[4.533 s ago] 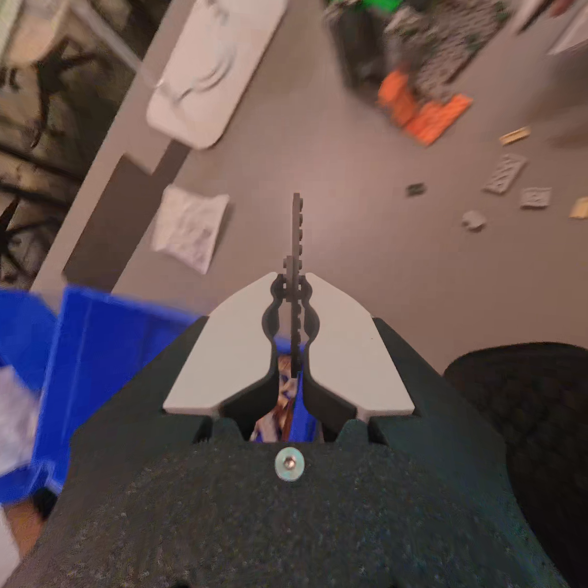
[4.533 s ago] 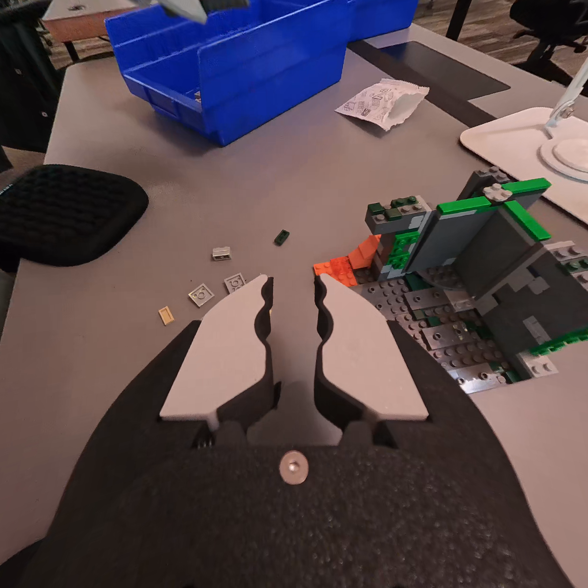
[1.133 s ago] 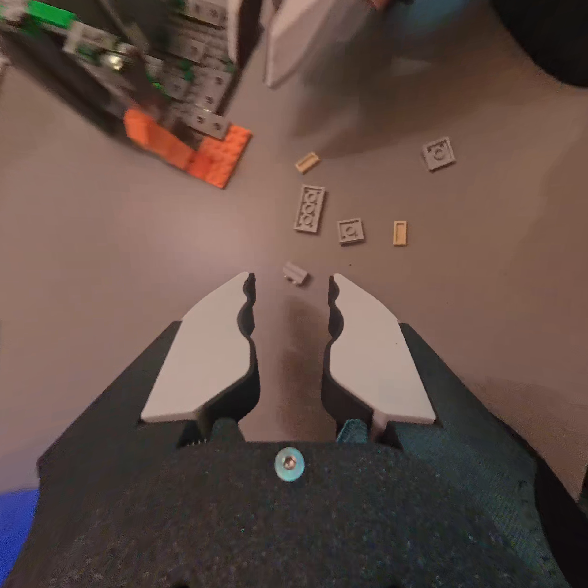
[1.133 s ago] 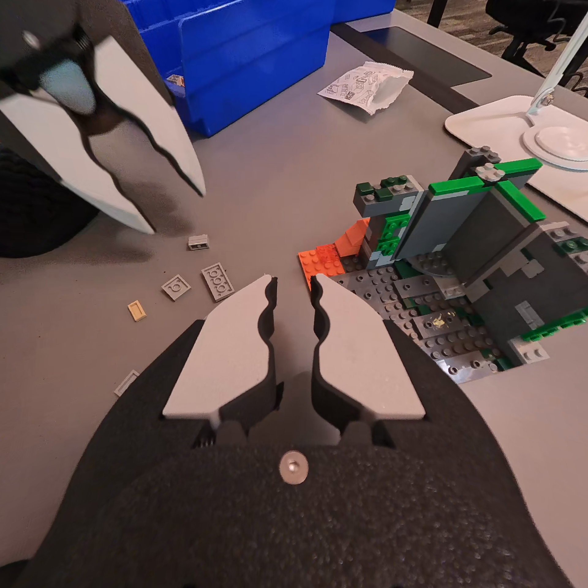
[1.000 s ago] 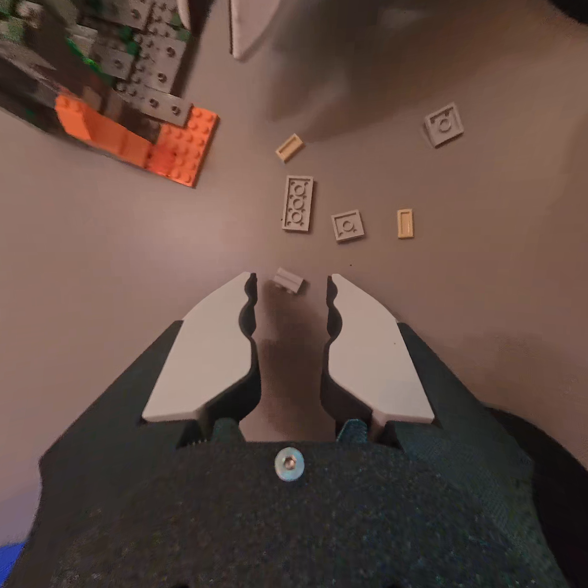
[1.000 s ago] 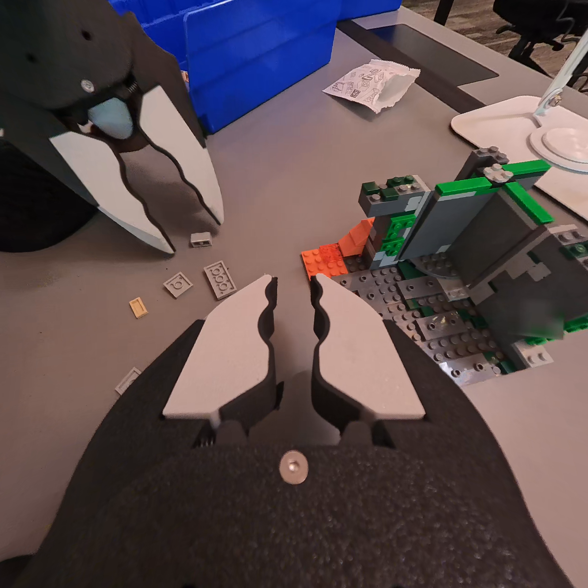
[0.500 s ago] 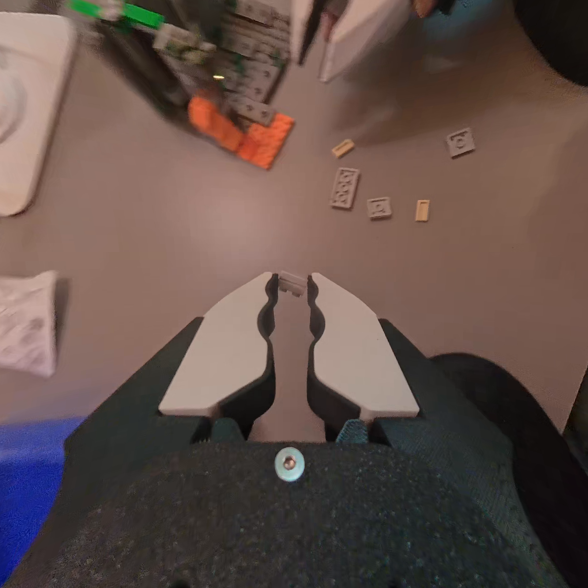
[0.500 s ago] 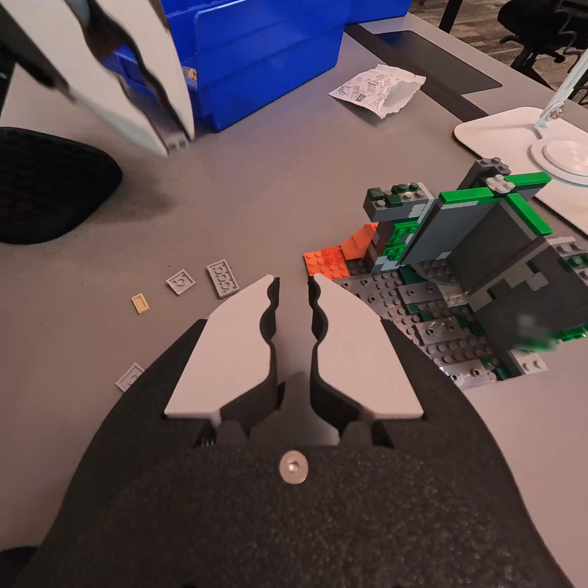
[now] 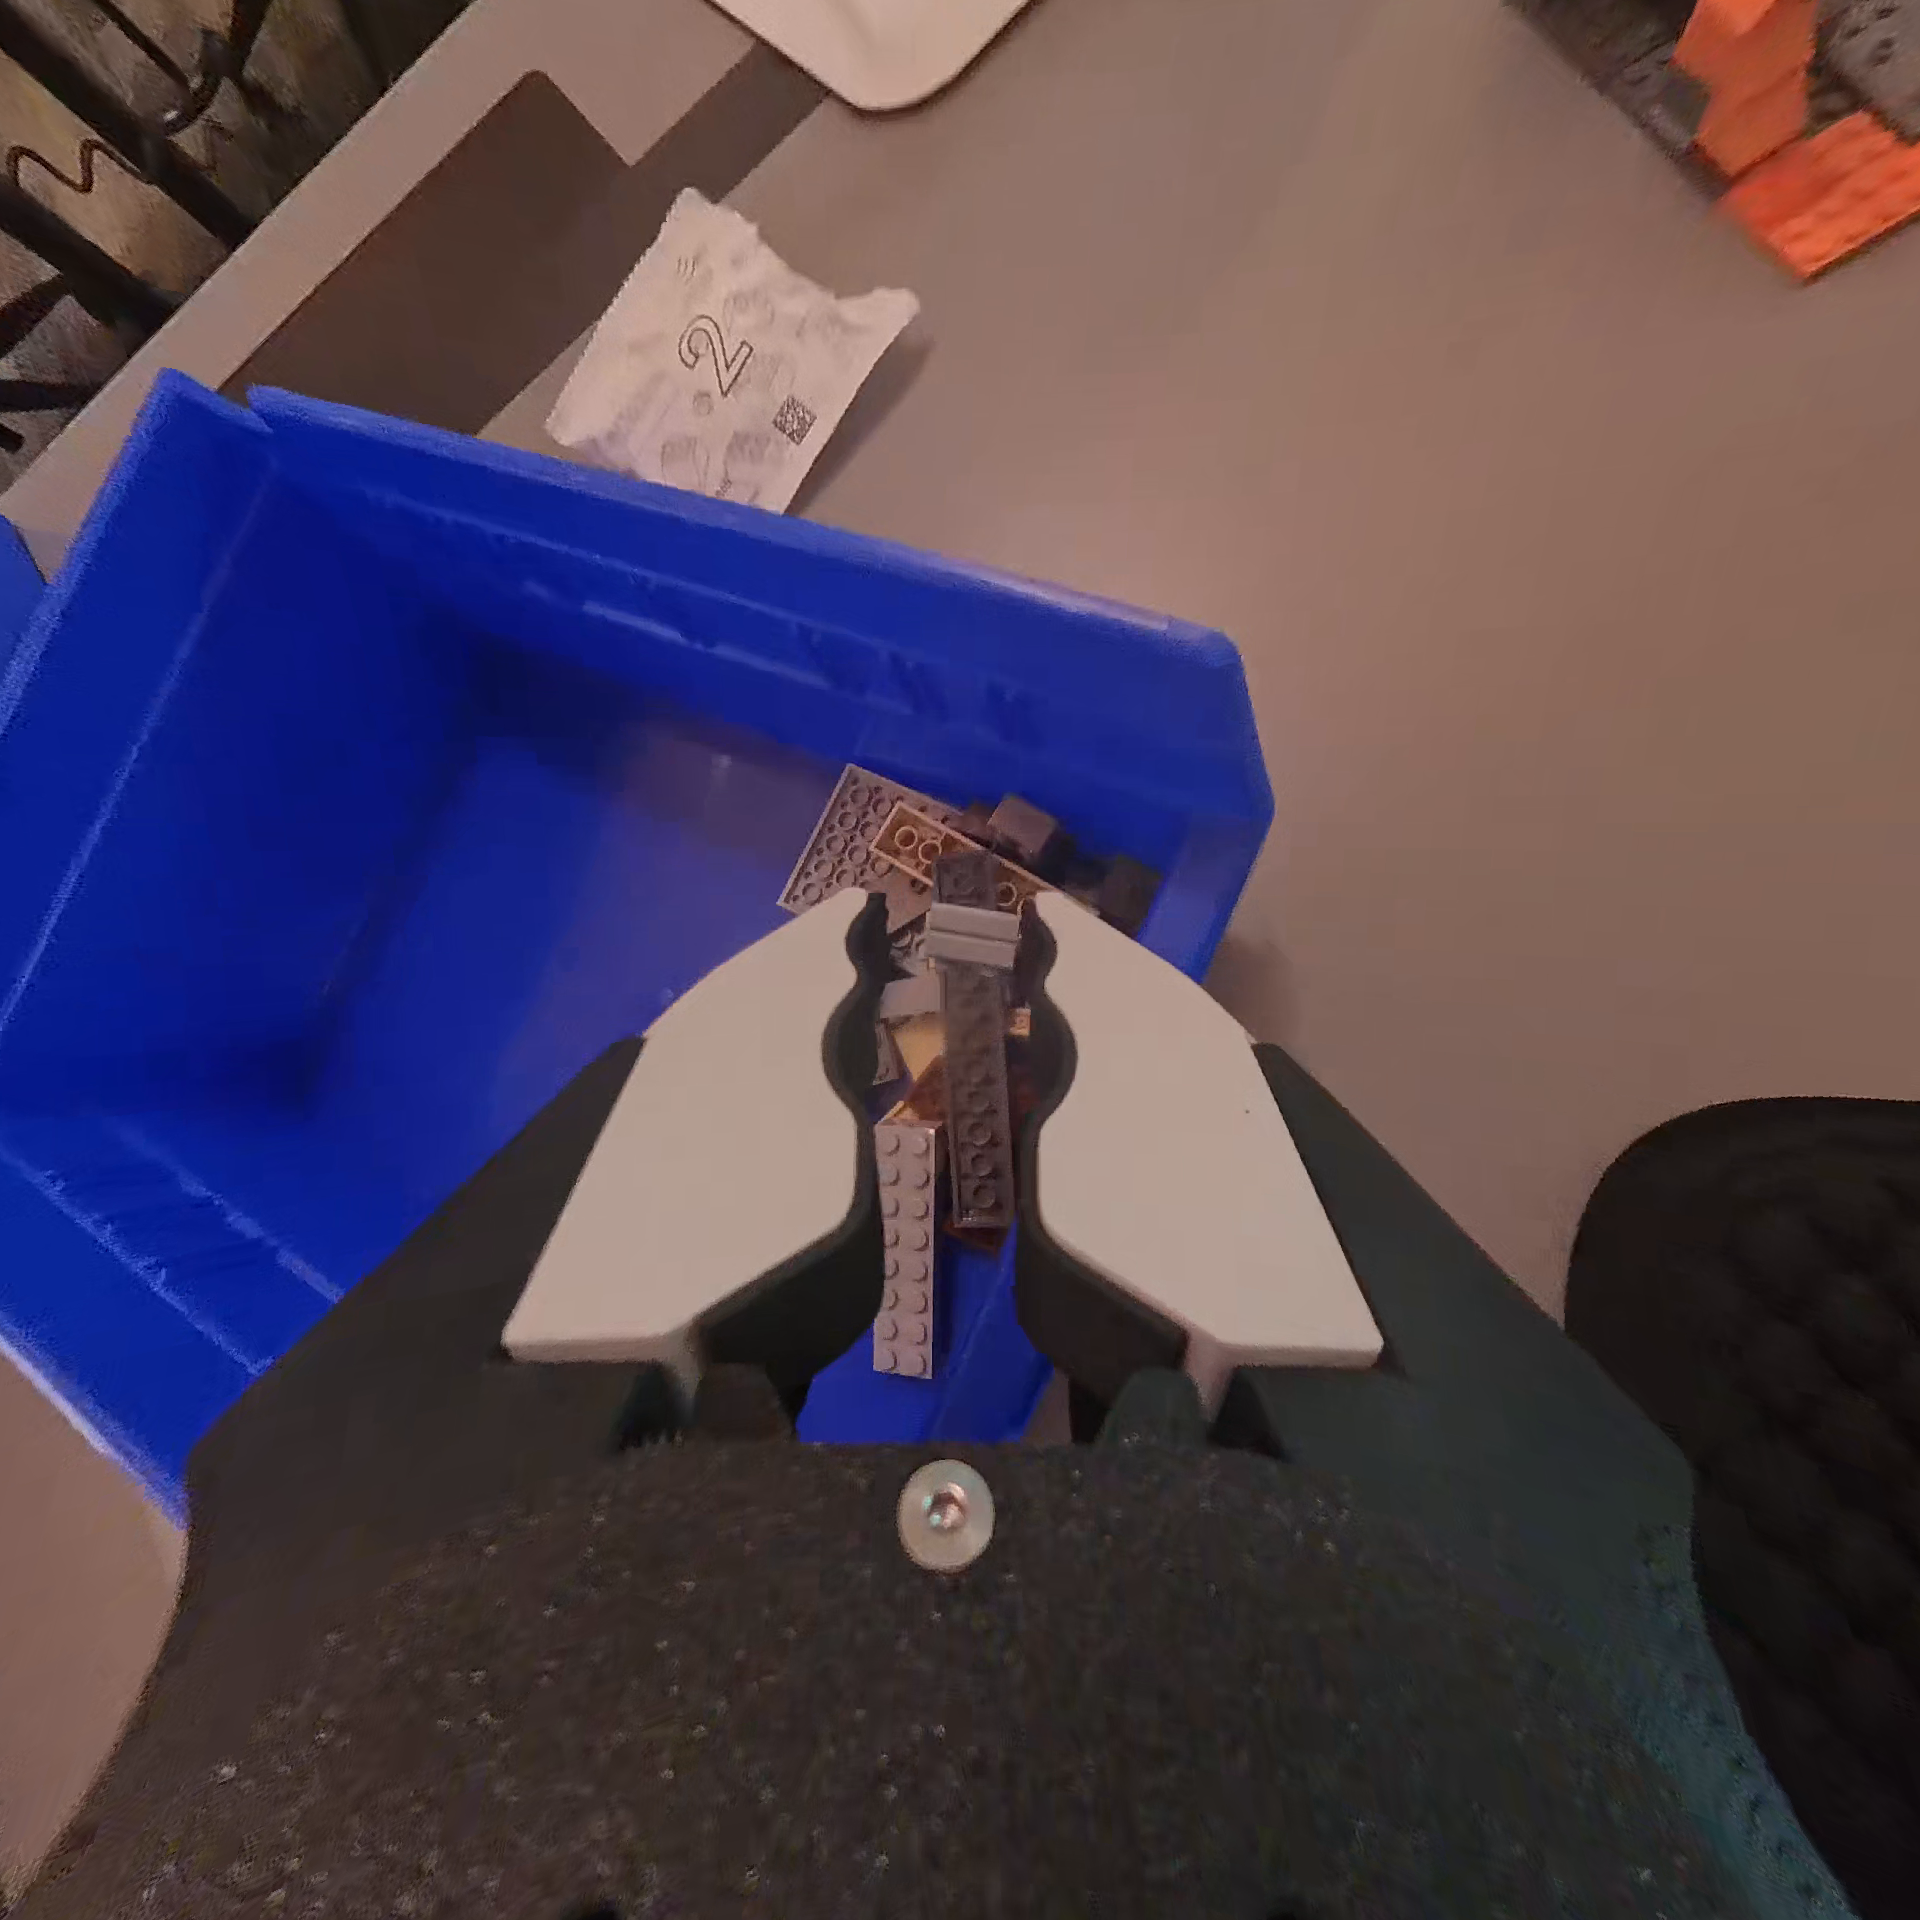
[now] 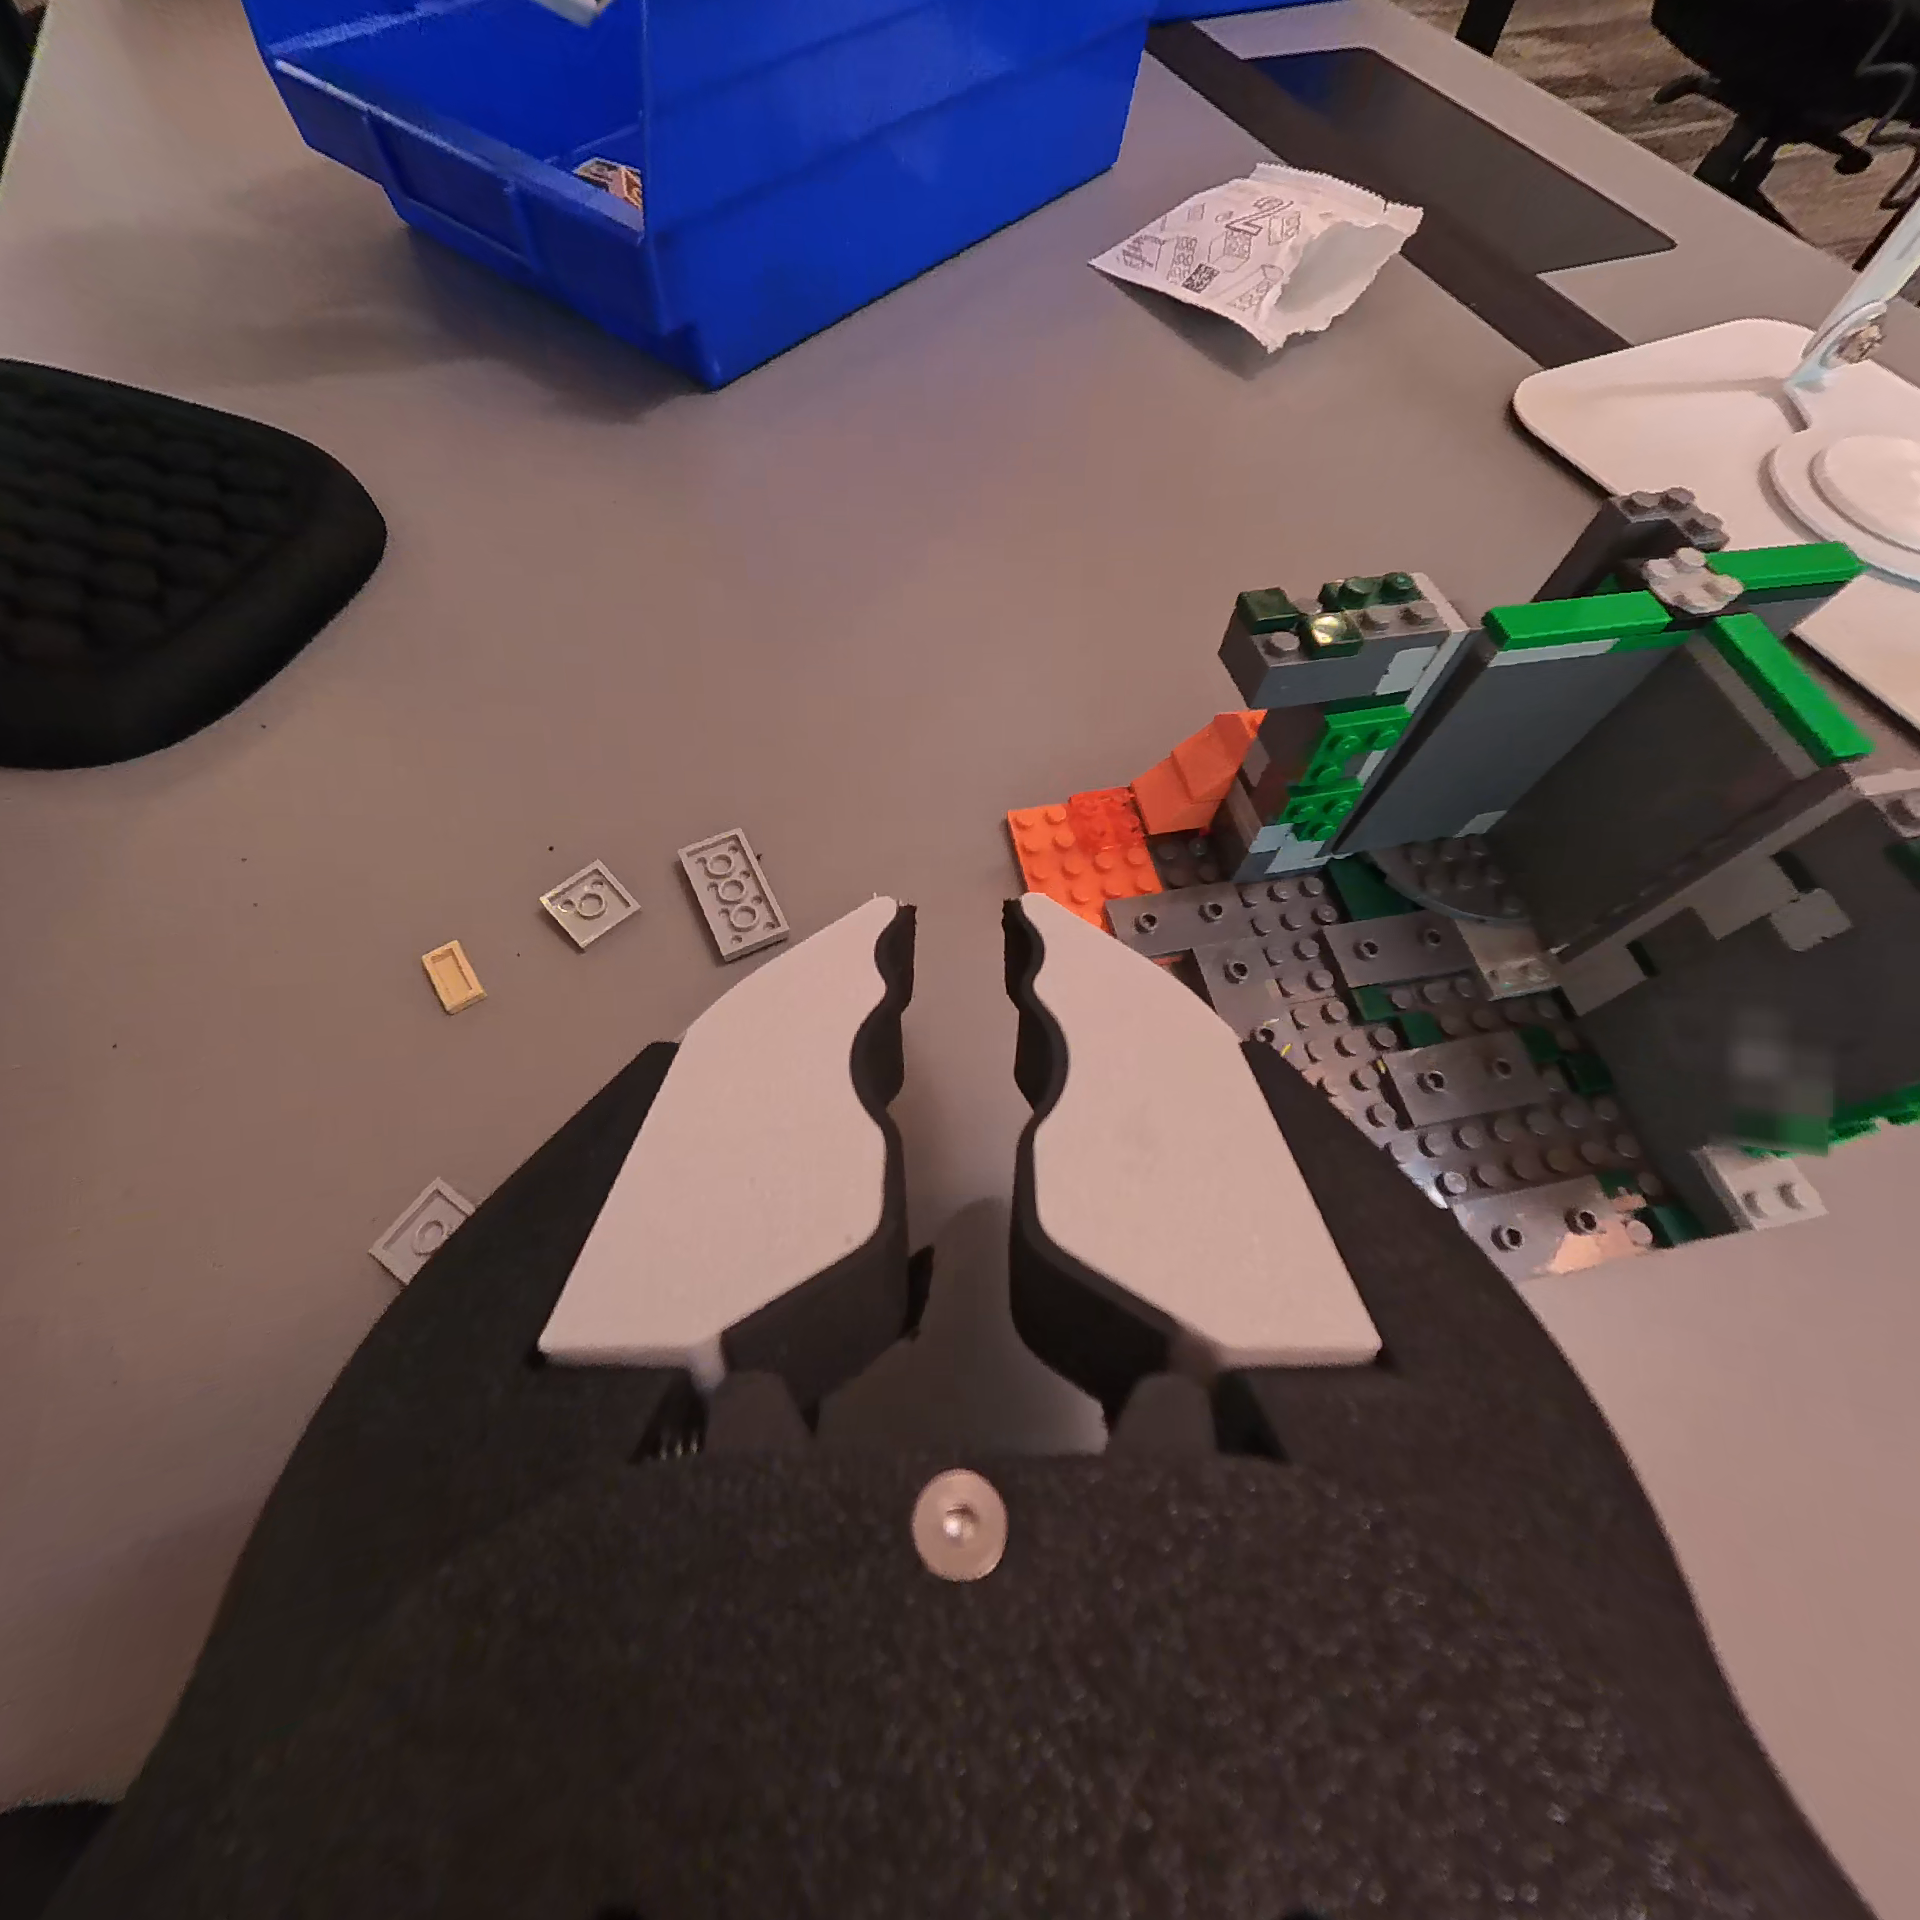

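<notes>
My left gripper (image 9: 948, 920) hovers over the near right corner of a blue bin (image 9: 727, 582). A small light grey brick (image 9: 971, 940) sits between its fingertips. A gap shows between the brick and the left pad, so the jaws stand open around it. Below lie several grey, tan and dark plates (image 9: 883, 842) in the bin. My right gripper (image 10: 958, 909) is open and empty. It hangs low over the grey table, just left of the orange plate (image 10: 1081, 842) of a grey and green brick model (image 10: 1558, 831).
Loose grey plates (image 10: 731, 891) (image 10: 589, 902) (image 10: 421, 1231) and a tan tile (image 10: 453, 977) lie left of my right gripper. The blue bin (image 10: 831, 208) stands at the back, with a white paper bag (image 10: 1247, 249) beside it. A black pad (image 10: 135, 561) lies at the left and a white lamp base (image 10: 1714, 416) at the right. Some 30 cm of space lies between my two pairs of fingers. The right tips stand about 6 cm off the orange plate (image 10: 1081, 842). It turns up in the left wrist view (image 9: 1822, 191) as well.
My left gripper shut on the small grey brick on the table, lifted it and carried it over the blue bin. Its jaws have now widened around the brick. My right gripper barely moved.
</notes>
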`<state>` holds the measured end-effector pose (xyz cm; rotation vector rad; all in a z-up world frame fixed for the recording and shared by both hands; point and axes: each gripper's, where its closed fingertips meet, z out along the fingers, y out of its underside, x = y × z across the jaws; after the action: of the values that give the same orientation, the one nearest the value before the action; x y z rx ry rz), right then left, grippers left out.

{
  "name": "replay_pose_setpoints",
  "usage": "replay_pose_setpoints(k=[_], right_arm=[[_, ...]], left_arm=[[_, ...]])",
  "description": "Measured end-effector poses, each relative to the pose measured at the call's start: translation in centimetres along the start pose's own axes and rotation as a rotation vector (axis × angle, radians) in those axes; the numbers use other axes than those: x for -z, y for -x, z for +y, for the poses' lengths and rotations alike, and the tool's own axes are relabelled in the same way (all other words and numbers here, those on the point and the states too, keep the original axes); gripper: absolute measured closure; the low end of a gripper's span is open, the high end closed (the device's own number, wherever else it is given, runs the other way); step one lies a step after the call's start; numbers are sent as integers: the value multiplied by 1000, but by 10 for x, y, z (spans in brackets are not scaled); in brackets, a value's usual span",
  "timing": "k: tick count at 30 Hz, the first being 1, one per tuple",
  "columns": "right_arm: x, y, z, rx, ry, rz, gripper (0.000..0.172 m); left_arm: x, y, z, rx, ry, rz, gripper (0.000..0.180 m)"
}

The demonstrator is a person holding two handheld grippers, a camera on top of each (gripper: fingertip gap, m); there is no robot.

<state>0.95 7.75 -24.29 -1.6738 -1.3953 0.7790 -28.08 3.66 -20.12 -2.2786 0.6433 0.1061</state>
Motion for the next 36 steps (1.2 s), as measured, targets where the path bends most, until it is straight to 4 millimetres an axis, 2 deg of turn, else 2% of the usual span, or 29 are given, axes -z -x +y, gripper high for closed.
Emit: replay_pose_setpoints(k=[6,9,11,15,19,24,29,36], right_arm=[[-2,0,2,1,9,3,155],[-2,0,2,2,10,5,156],[-2,0,2,1,10,5,156],[-2,-1,4,-4,14,4,156],[-1,0,2,1,11,5,156],[0,-1,1,10,8,10,156],[2,-2,0,16,4,13,156],[2,1,1,18,15,-9,155]], left_arm=[[-2,-4,-3,-16,-23,-9,147],[5,-15,-16,-60,-77,-7,149],[10,-34,-31,-95,-129,33,153],[8,-90,-52,-170,-172,179,156],[-14,-150,-64,-232,-169,361,156],[-46,-209,-70,-323,-99,508,157],[-70,-242,-71,-360,-16,617,155],[-86,-253,-67,-356,44,653,156]])
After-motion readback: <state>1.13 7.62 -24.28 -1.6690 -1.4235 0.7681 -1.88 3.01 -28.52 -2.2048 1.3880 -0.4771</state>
